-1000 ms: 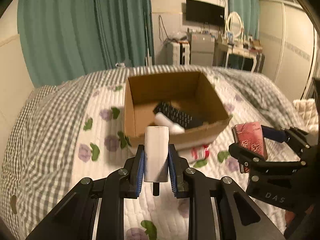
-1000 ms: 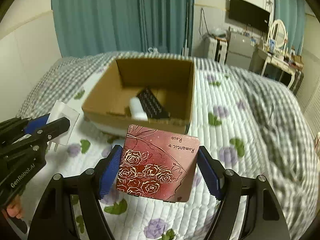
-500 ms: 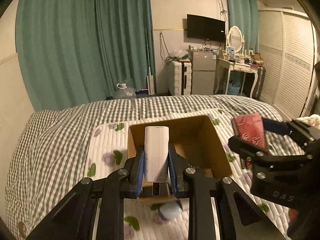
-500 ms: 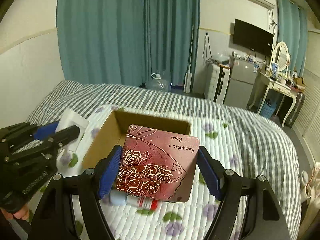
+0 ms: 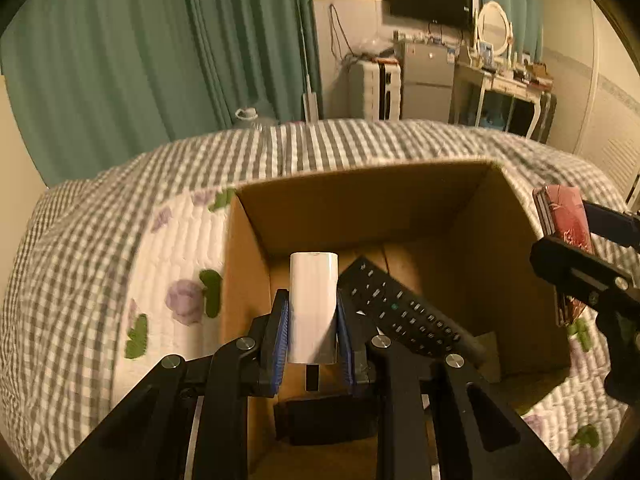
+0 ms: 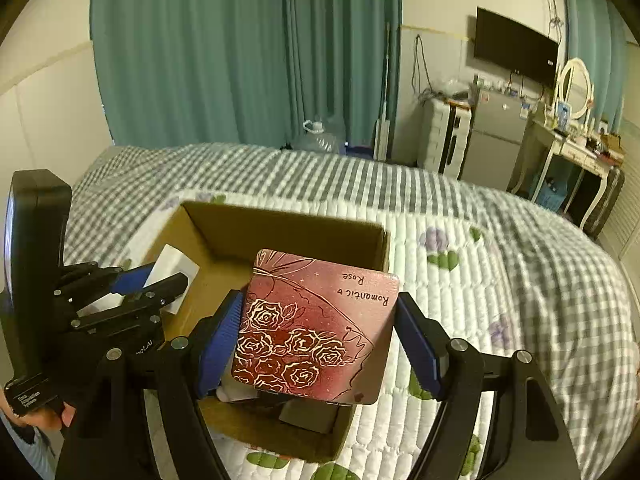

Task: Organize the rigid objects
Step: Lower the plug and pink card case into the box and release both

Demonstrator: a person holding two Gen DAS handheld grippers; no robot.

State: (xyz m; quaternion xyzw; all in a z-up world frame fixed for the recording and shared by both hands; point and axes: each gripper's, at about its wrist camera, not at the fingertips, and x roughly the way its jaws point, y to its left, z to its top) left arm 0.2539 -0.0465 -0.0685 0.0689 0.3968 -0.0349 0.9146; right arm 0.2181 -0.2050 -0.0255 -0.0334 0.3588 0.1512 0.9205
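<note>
My left gripper (image 5: 313, 328) is shut on a white plug adapter (image 5: 313, 304) and holds it above the near left part of an open cardboard box (image 5: 352, 208) on the bed. A black remote control (image 5: 404, 312) lies inside the box. My right gripper (image 6: 320, 336) is shut on a flat red box printed with roses (image 6: 316, 320) and holds it over the box's right side (image 6: 280, 224). The red box also shows at the right of the left wrist view (image 5: 566, 236). The left gripper with the adapter (image 6: 172, 272) shows at the left of the right wrist view.
The bed carries a white quilt with purple flowers (image 5: 176, 264) over a grey checked cover (image 6: 560, 264). Teal curtains (image 5: 160, 48), a small fridge (image 6: 496, 136), a dressing table (image 6: 580, 152) and a wall television (image 6: 516, 52) stand beyond the bed.
Both grippers have come forward and down over the box, each still holding its object. The box now fills the lower view and the remote inside is close.
</note>
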